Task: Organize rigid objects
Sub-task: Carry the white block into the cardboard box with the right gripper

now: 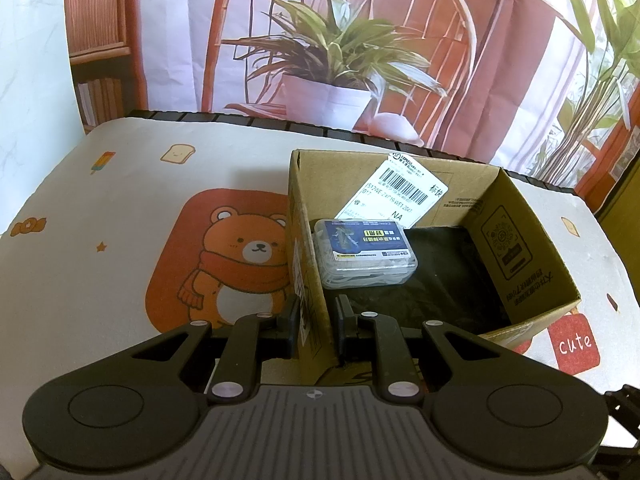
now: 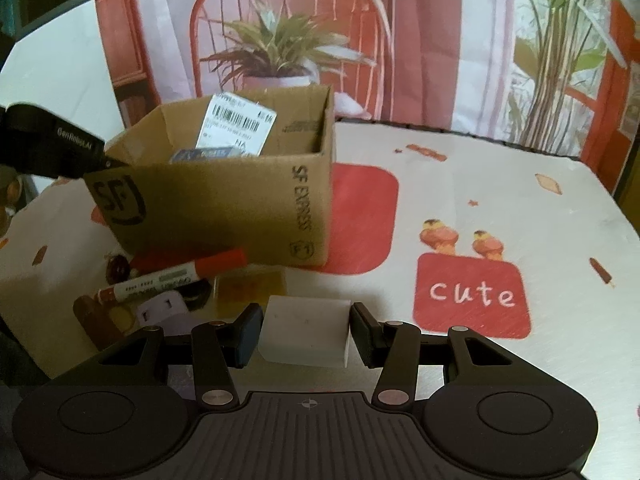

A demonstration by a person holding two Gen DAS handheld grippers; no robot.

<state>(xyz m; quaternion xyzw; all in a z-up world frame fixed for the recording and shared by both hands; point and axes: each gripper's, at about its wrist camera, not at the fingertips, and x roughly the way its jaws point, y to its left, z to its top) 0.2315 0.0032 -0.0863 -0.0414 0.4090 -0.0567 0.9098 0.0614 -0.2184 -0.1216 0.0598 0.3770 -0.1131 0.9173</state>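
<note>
**Entry: white block between the right fingers, carton ahead and to the left**

Item in hand. A white block (image 2: 306, 332) is seen between the two pads of the right gripper (image 2: 306, 334), at the near edge of the table (image 2: 560, 208). The right pad looks to be touching the block; a thin gap may remain at the left pad, so a firm clench cannot be confirmed, though the jaws stand about block-wide and a grasp is judged likely. The long axis of the block runs left to right, across the fingers.

Deciding relation. The cardboard box (image 2: 224, 200) lies beyond the block and to its left, its open top higher than the block. The block is judged to need lifting over the near wall. The right gripper is the nearer one to the block.

Holder. The left gripper (image 1: 316, 322) is clamped on the near left wall of the box, one finger outside and one inside.

Box contents. A clear plastic case (image 1: 362, 252) is seen leaning in the far left corner; a dark sheet covers the floor. A shipping label (image 1: 396, 196) is stuck to the far inner wall.

Outside the box. A red-capped marker (image 2: 172, 276), a lilac piece (image 2: 164, 308) and other small items lie at the near left.
</note>
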